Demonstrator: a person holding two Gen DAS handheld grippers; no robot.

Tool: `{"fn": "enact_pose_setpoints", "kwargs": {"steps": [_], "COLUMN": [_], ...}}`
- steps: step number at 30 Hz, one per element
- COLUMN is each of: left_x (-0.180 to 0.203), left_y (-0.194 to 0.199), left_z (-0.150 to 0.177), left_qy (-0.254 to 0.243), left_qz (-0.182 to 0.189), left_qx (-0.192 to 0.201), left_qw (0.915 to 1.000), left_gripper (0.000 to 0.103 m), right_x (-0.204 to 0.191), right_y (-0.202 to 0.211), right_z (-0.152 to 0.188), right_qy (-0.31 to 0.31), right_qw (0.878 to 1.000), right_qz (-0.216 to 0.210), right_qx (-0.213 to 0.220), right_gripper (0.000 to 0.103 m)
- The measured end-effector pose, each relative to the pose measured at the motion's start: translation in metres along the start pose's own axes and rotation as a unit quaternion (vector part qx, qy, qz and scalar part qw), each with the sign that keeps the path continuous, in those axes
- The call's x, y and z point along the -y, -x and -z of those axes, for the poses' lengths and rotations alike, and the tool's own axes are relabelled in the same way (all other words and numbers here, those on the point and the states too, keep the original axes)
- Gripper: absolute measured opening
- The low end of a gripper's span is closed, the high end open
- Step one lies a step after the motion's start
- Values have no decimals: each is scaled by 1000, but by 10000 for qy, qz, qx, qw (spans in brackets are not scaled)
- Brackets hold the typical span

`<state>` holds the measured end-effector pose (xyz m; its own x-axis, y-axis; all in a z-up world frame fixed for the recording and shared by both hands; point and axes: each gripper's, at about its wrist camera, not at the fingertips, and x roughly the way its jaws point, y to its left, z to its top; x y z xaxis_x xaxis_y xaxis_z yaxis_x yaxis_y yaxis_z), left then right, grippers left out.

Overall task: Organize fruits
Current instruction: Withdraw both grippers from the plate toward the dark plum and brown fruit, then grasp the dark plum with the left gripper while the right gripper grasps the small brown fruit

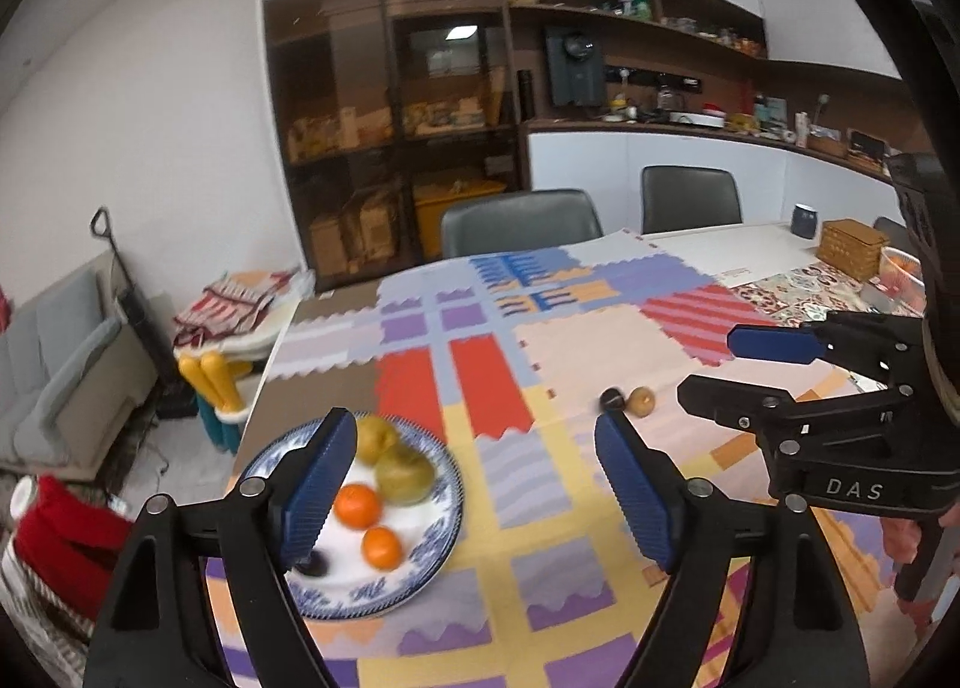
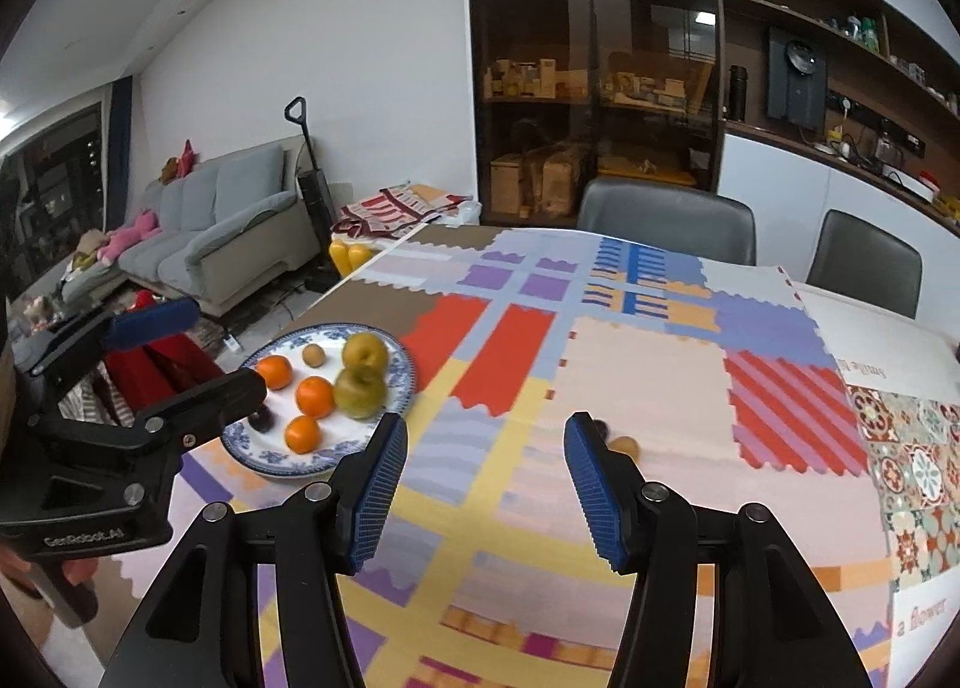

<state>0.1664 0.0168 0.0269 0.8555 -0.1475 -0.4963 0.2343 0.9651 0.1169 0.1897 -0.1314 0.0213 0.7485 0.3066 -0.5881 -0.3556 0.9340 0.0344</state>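
A blue-and-white plate [image 2: 396, 373] near the table's left edge holds three oranges [image 2: 314, 395], two green-yellow apples [image 2: 360, 393], a kiwi [image 2: 312, 354] and a dark plum [image 2: 262, 419]. The plate also shows in the left wrist view [image 1: 444, 526]. A second dark plum [image 1: 612, 399] and a brown kiwi [image 1: 641, 400] lie loose on the patchwork cloth, further right. My left gripper [image 1: 474, 493] is open and empty above the plate's right side. My right gripper [image 2: 486, 493] is open and empty, just short of the loose plum [image 2: 600, 427] and kiwi [image 2: 625, 444].
The patchwork cloth [image 2: 630, 364] covers the table. Grey chairs [image 2: 666, 220] stand at the far side. A wicker box [image 1: 852, 247] and a dark cup [image 1: 804, 220] sit far right. A sofa [image 2: 216, 220] and a vacuum [image 2: 312, 172] stand left of the table.
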Motion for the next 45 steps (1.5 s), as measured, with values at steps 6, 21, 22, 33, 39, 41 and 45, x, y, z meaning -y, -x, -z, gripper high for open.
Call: {"fn": "enact_pose_setpoints", "kwargs": {"steps": [6,21,22,33,39,41,45], "left_x": [20,48,49,60,66,67,67], "left_y": [-18,-100,-108,-177,-206,-213,-216], "left_z": [-8,-4,-3,0,2,3,3], "left_qy": [-272,-425,-405,-397,-332,-317,-315], "left_qz": [197,1024,1104,1676,1978,2061,2073], "left_qx": [47,-181,-243,-922,-1318,-1421,-1470], "left_qw": [9994,9937,9928,9807,9708,9676,9667], "left_gripper": [82,76,75,55,45,44,44], "right_x": [22,68,71,93,102,103,104], "right_y": [0,-37,-44,-102,-126,-130,-140], "right_z": [3,13,14,27,36,37,39], "right_qy": [153,384,409,751,702,680,671], "right_qw": [9995,9978,9977,9929,9909,9910,9905], "right_qz": [271,435,414,147,-43,-105,-168], "right_qx": [-21,-306,-359,-914,-1147,-1149,-1189], "right_gripper": [56,56,56,53,48,48,45]}}
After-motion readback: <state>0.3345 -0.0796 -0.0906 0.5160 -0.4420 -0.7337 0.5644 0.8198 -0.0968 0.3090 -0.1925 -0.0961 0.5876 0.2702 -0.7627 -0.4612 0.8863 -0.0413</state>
